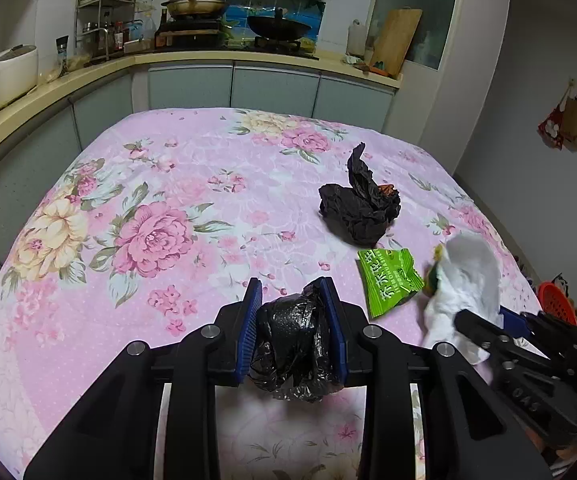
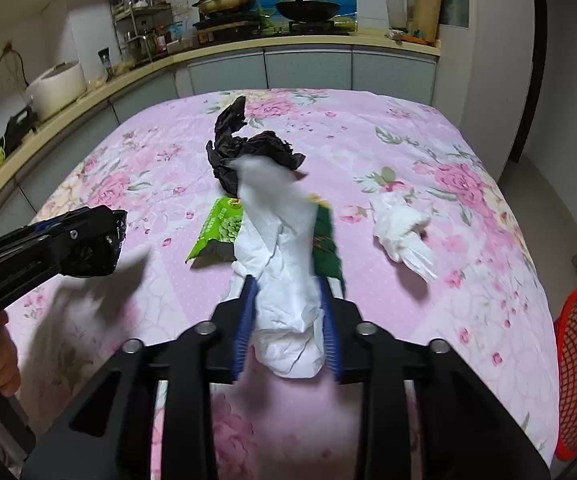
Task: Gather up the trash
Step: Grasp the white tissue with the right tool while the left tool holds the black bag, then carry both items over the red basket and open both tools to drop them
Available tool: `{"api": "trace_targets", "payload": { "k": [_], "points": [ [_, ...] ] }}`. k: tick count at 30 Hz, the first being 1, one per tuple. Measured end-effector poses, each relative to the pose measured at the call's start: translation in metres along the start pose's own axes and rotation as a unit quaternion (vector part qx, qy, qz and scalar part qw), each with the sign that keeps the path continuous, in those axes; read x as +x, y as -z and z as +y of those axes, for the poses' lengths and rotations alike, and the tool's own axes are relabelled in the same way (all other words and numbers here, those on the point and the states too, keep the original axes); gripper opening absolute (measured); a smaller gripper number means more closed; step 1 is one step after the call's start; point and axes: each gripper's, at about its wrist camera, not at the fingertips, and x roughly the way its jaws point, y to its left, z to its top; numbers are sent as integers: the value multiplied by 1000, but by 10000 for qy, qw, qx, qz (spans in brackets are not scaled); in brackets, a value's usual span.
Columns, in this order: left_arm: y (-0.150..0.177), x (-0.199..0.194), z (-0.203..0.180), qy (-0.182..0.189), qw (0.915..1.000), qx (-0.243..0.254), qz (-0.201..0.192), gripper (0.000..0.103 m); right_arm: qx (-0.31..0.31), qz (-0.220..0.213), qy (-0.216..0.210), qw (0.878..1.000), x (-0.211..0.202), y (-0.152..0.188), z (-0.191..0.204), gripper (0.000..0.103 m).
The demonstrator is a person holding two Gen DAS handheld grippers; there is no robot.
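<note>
The left gripper (image 1: 293, 308) clamps a black plastic bag (image 1: 292, 348); the right gripper (image 2: 286, 312) pinches white tissue (image 2: 284, 264), which hides the dark green wrapper (image 2: 326, 240) at one o'clock.

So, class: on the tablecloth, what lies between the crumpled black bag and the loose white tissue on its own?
In the right wrist view, the white tissue held in the right tongs, over a dark green wrapper.
</note>
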Motion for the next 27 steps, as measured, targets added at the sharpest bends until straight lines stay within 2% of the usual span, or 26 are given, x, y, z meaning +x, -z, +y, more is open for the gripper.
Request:
{"api": "trace_targets", "payload": {
  "k": [13, 27],
  "points": [
    [1, -5, -10, 35, 9999, 99, -58, 29, 389, -318, -19, 9987, -39, 5, -34, 19],
    [1, -22, -33, 203, 9991, 206, -296, 29, 575, -747, 48, 9955, -75, 5, -61, 18]
  ]
}}
